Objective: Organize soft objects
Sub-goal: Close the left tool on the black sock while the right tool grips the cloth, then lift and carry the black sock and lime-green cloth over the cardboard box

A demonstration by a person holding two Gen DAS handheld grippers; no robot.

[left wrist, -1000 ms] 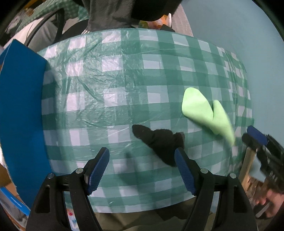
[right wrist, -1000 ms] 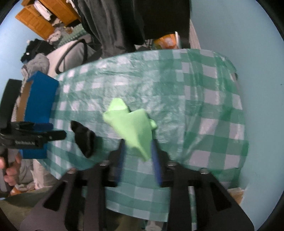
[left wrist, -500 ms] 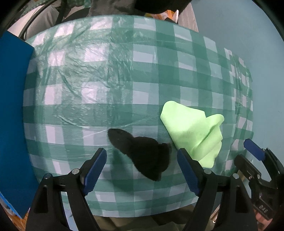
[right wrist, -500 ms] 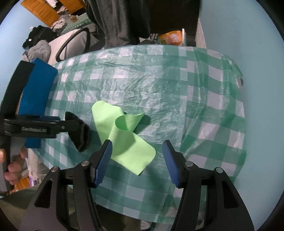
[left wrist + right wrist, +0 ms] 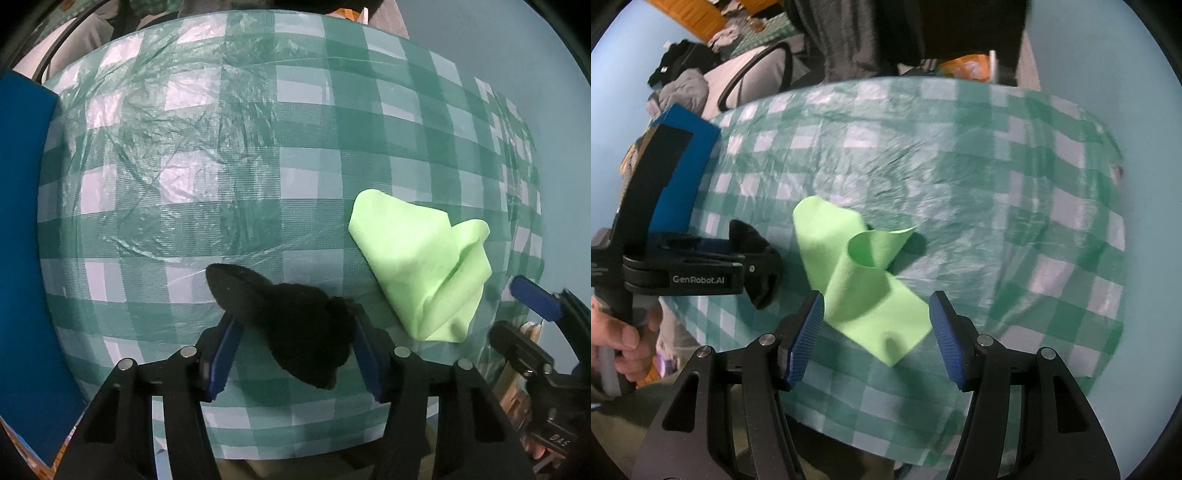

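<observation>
A black fuzzy sock [image 5: 291, 325] lies near the front edge of the green checked tablecloth [image 5: 258, 147]. My left gripper [image 5: 295, 332] has its blue pads on both sides of the sock's near end, closing on it. A light green cloth [image 5: 424, 269] lies crumpled to the right of the sock; it also shows in the right wrist view [image 5: 864, 280]. My right gripper [image 5: 877, 325] is open, its pads on either side of the cloth's near part without gripping it. The left gripper [image 5: 746, 266] and the sock [image 5: 761, 262] show at left there.
A blue box [image 5: 18, 240] stands along the table's left edge. A pale blue wall [image 5: 1108, 55] lies to the right. A chair and clothes [image 5: 738, 74] are beyond the far edge of the table. The table front edge is close below both grippers.
My right gripper let go of the green cloth, which now lies on the table, and opened. My left gripper moved forward over the black sock and narrowed its jaws around it.
</observation>
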